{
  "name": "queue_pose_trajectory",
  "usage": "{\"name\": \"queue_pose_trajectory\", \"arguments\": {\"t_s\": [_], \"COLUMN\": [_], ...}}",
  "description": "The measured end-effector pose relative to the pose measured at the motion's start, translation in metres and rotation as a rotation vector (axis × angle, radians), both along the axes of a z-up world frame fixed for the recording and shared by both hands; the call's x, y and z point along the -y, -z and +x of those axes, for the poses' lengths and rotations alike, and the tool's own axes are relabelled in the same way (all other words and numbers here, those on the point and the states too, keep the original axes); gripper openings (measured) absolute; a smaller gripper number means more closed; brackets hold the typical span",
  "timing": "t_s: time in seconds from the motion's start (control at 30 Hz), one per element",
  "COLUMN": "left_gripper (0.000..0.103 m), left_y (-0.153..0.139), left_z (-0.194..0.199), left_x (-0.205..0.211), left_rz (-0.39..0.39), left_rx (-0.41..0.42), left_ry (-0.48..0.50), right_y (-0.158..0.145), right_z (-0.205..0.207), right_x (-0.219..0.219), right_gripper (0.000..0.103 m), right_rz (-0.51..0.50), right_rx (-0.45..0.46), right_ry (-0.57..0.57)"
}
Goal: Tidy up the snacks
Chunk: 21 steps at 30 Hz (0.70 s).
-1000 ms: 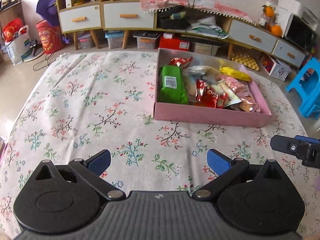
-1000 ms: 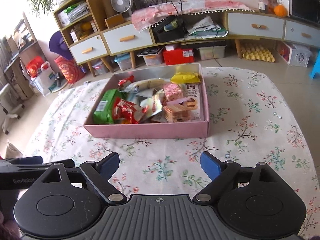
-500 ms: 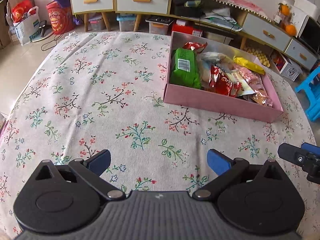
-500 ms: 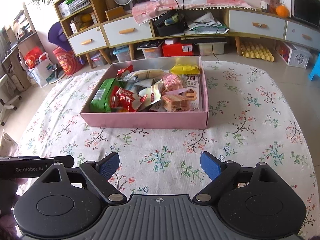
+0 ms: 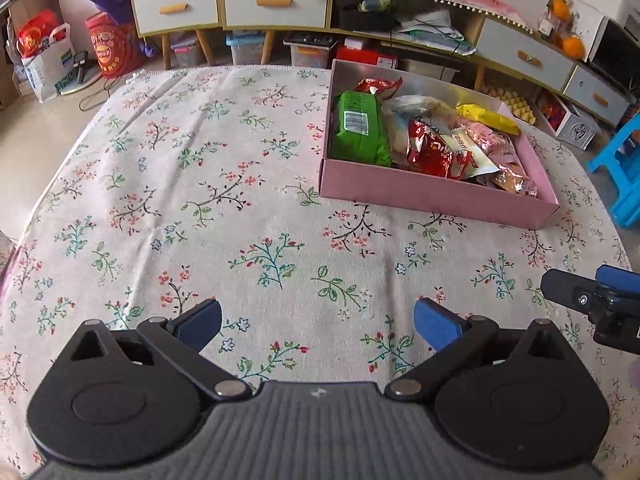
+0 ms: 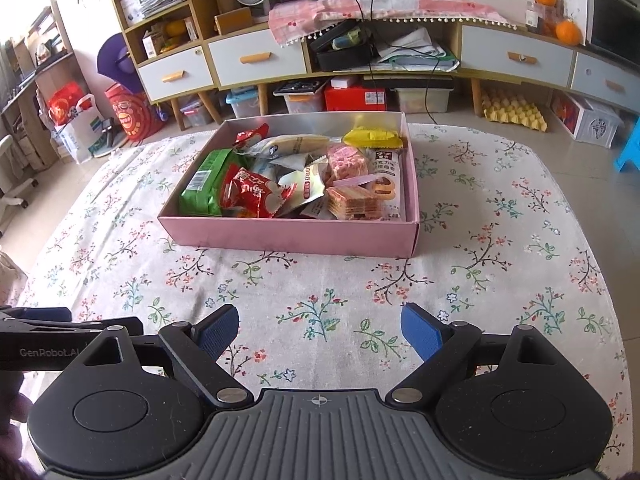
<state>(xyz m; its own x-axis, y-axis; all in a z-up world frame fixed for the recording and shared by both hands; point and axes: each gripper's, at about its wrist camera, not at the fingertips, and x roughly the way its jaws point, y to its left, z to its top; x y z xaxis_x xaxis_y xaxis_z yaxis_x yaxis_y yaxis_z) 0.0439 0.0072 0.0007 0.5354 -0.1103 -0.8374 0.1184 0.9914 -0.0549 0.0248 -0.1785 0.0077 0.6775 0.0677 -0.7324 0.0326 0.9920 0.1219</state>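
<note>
Both grippers hover low over the counter with nothing between their blue pads. At the bottom of the left wrist view the left gripper (image 5: 318,322) has its jaws spread wide over bare floral tablecloth (image 5: 192,184). At the bottom of the right wrist view the right gripper (image 6: 320,330) is spread just as wide and holds nothing.

A shallow pink cardboard box (image 6: 288,234) full of snack packets sits on the counter, well ahead of both grippers. In the left wrist view it lies in the upper right of the frame; in the right wrist view it sits just above centre, straight ahead of the gripper. Inside, a green plastic-wrapped packet (image 6: 204,184) lies along the box's left side, a shiny red foil bag (image 6: 250,194) just beside it, a yellow wrapped bar (image 6: 372,138) at the far right corner, and a clear pack of layered wafers (image 6: 354,202) near the front right.

Part of the right gripper shows at the right edge of the left wrist view.
</note>
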Motion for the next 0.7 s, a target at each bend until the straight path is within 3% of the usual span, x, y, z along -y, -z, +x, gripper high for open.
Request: {"name": "queue_pose_trajectory", "arguments": {"t_s": [0.7], "left_gripper": [0.103], "left_y": [0.0], "left_z": [-0.005], "left_x": [0.011], "left_rz": [0.079], "left_rx": [0.049], "left_ry": [0.034], "right_y": [0.005], "right_z": [0.006], "right_x": [0.005], "right_gripper": [0.09], "right_rz": [-0.004], "right_rx": [-0.029], "right_ry": [0.053]}}
